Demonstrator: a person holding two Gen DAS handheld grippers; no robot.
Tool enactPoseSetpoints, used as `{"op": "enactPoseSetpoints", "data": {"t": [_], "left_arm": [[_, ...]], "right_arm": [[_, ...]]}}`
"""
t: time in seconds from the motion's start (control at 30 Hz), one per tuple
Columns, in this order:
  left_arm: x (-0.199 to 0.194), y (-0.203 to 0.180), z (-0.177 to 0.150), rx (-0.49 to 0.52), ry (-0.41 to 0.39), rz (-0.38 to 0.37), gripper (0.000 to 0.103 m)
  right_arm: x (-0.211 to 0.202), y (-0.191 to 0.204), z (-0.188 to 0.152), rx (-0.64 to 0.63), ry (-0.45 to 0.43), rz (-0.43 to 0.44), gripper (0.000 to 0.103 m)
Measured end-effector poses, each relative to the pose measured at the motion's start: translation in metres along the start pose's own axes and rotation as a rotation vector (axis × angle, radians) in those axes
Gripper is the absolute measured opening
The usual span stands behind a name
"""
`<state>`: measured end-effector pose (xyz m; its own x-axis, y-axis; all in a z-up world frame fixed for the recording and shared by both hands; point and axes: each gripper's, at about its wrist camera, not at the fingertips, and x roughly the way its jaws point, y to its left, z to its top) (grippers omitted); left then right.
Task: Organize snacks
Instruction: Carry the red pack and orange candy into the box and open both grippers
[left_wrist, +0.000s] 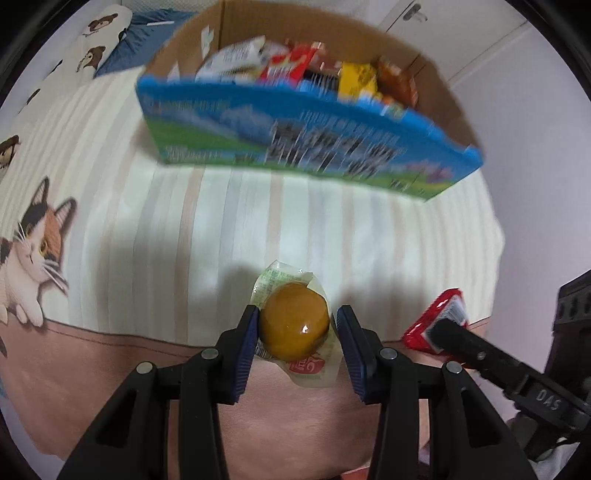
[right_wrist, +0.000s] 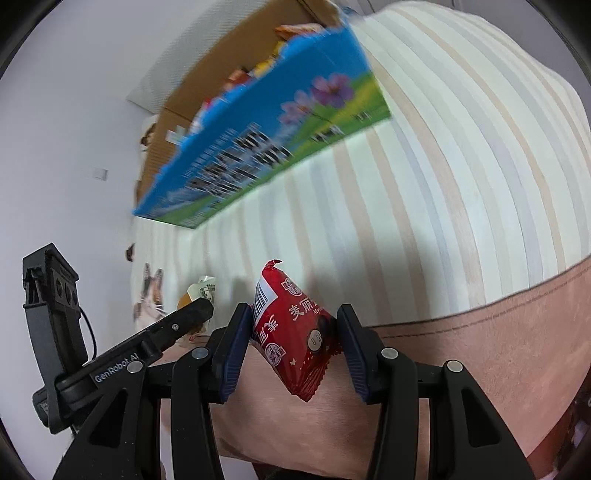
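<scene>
My left gripper (left_wrist: 295, 325) is shut on an amber jelly cup (left_wrist: 293, 326) with a clear printed seal, held above the bed. My right gripper (right_wrist: 291, 325) is shut on a red snack packet (right_wrist: 295, 332) with white lettering; the packet also shows in the left wrist view (left_wrist: 436, 325) at the right. The left gripper and its jelly cup (right_wrist: 192, 295) show at the left of the right wrist view. A blue and green cardboard box (left_wrist: 295, 140) holding several snack packets stands ahead on the bed; it also shows in the right wrist view (right_wrist: 258, 147).
The striped cream bedcover (left_wrist: 258, 229) has a pink border (left_wrist: 110, 354) near me. A cat print (left_wrist: 33, 251) is at the left. A blue pillow (left_wrist: 147, 37) and dog-print fabric (left_wrist: 96, 40) lie behind the box. A white wall (right_wrist: 74, 92) is beyond.
</scene>
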<state>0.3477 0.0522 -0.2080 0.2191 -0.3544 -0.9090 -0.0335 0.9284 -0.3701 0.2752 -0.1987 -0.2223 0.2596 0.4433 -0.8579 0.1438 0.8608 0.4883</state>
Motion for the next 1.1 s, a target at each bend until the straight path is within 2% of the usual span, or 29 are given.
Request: {"op": "enactPoseSetpoints", "data": {"t": [0.17,0.33,0.53,0.63,0.8,0.9,0.97,1.0,1.1], "left_arm": [[-0.044,-0.02,0.025,0.038,-0.065,-0.041,0.04],[-0.067,-0.048,0.072,0.07,-0.138,-0.071,0.04],[-0.073,-0.064,0.126,0.076,-0.168,-0.079,0.04],[-0.058,-0.064,0.155,0.057,-0.125,-0.093,0.04],[-0.022,-0.061,0.184,0.029,-0.027,-0.127,0.041],[0.009,-0.058,0.194,0.019,0.071,-0.16,0.043],[0.029,-0.055,0.196,0.0,0.137,-0.147,0.043],[0.038,-0.054,0.196,-0.001,0.157,-0.129,0.043],[0.054,-0.053,0.196,0.011,0.177,-0.089,0.047]], "right_arm": [[-0.033,0.024,0.025,-0.053,-0.06,0.043,0.051],[-0.064,0.049,0.065,-0.118,-0.129,0.046,0.051],[-0.08,0.07,0.12,-0.157,-0.188,0.021,0.051],[-0.071,0.075,0.144,-0.164,-0.18,-0.004,0.051],[-0.038,0.079,0.174,-0.176,-0.121,-0.047,0.051],[-0.015,0.075,0.185,-0.176,-0.074,-0.059,0.051],[0.002,0.07,0.191,-0.162,-0.029,-0.057,0.053],[0.012,0.067,0.194,-0.155,-0.005,-0.059,0.057],[0.029,0.058,0.2,-0.142,0.034,-0.106,0.084]]}}
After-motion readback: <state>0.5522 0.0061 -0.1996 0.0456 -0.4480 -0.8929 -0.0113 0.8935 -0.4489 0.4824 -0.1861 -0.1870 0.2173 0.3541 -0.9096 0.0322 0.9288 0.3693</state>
